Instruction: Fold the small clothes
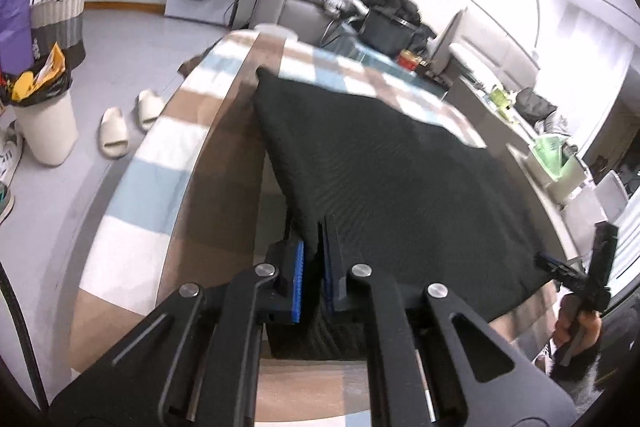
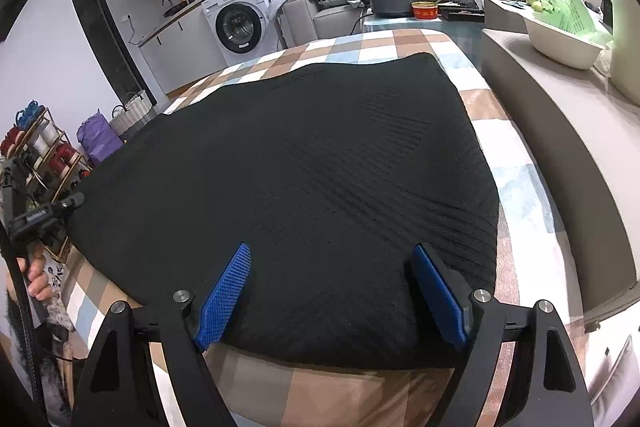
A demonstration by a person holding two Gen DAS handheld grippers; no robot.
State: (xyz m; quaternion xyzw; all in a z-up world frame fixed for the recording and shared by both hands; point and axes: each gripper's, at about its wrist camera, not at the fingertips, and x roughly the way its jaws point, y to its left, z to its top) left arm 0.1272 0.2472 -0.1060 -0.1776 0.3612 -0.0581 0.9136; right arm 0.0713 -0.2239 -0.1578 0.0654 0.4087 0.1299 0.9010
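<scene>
My left gripper (image 1: 314, 267) is clamped on the near corner of the black knit garment (image 2: 288, 187) — its blue pads pinch the cloth, lifting that edge off the checked tablecloth (image 2: 516, 187). My right gripper (image 2: 334, 291) hangs wide open over the near hem. Only the right view shows the garment spread flat; only the left shows slippers (image 1: 128, 125) on the floor.

Left claw (image 1: 314, 267) pinches the black cloth's (image 1: 380, 163) near corner — lifted off the checked tablecloth (image 1: 160, 147).
</scene>
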